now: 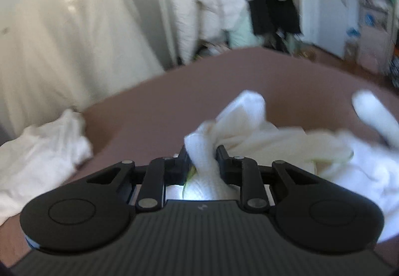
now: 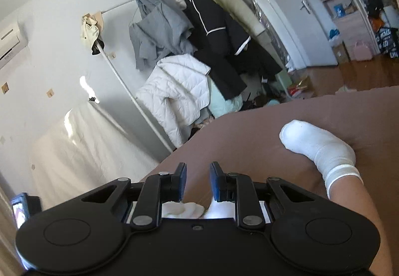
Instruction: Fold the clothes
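My left gripper (image 1: 203, 156) is shut on a bunched fold of a white garment (image 1: 249, 126), which trails right across the brown bed sheet (image 1: 149, 106) in a crumpled heap. A second white garment (image 1: 42, 151) lies crumpled at the bed's left edge. My right gripper (image 2: 198, 177) hovers above the sheet (image 2: 249, 131) with its jaws a narrow gap apart and only sheet showing between the fingertips. A bit of white cloth (image 2: 184, 210) shows low down by the finger bases; whether it touches the pads I cannot tell.
A person's foot in a white sock (image 2: 319, 148) rests on the bed right of my right gripper. Beyond the bed stands a clothes rail (image 2: 139, 106) hung with a white quilted jacket (image 2: 174, 91), grey and black garments. A white covered object (image 1: 69, 51) stands at left.
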`<state>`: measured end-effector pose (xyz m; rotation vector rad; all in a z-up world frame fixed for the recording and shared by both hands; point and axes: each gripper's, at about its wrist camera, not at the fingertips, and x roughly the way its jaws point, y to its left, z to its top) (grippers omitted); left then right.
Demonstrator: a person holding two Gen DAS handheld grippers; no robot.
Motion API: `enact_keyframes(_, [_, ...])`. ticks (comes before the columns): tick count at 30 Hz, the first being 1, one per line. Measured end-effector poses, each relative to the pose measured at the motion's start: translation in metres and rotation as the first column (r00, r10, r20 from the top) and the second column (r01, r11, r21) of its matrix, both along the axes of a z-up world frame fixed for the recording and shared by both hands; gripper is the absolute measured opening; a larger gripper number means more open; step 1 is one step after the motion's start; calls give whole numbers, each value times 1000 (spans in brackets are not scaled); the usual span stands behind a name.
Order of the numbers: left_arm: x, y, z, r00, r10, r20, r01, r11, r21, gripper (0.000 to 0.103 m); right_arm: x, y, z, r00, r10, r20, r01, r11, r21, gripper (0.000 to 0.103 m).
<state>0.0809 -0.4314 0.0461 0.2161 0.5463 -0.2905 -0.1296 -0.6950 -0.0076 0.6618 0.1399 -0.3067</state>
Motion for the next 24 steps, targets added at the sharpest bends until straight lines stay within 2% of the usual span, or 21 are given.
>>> enact_keyframes(2, [6, 18, 12, 998, 49, 27, -48, 999, -17, 18, 7, -3, -9, 999, 25, -28, -24, 999, 44, 27])
enact_keyframes(6, [23, 62, 30, 990, 138, -9, -138, 985, -99, 16, 26, -1, -27, 991, 83, -105, -72, 992, 106, 29])
enact_keyframes(8, [25, 76, 39, 980, 191, 58, -188, 980, -61, 14, 37, 0, -28, 985, 118, -128, -102, 987, 121, 33])
enact_keyframes(9, [28, 81, 42, 977, 203, 69, -201, 979, -40, 14, 45, 0, -27, 981, 138, -134, -121, 984, 130, 38])
enact_keyframes(11, [41, 94, 44, 981, 192, -11, -192, 979, -64, 15, 74, 1, -22, 964, 208, -163, -183, 971, 156, 48])
enact_keyframes(13, [56, 109, 37, 978, 144, -154, -173, 966, -194, 17, 114, 5, -19, 930, 293, -221, -256, 950, 181, 63])
enact_keyframes(15, [72, 117, 20, 958, 69, -279, -159, 937, -312, 24, 156, 10, -15, 884, 376, -279, -326, 922, 211, 65])
enact_keyframes(17, [88, 117, 0, 936, 20, -352, -161, 913, -376, 47, 200, 9, -22, 841, 421, -341, -332, 898, 289, 66])
enact_keyframes(18, [95, 113, -11, 928, 20, -371, -172, 909, -381, 52, 218, 7, -28, 828, 425, -366, -315, 892, 324, 66])
enact_keyframes(20, [106, 103, -30, 914, 34, -405, -189, 917, -350, 55, 235, 5, -43, 824, 397, -405, -282, 906, 315, 66])
enact_keyframes(24, [122, 95, -52, 889, 45, -455, -189, 943, -275, 55, 250, 14, -76, 792, 320, -519, -259, 947, 187, 66])
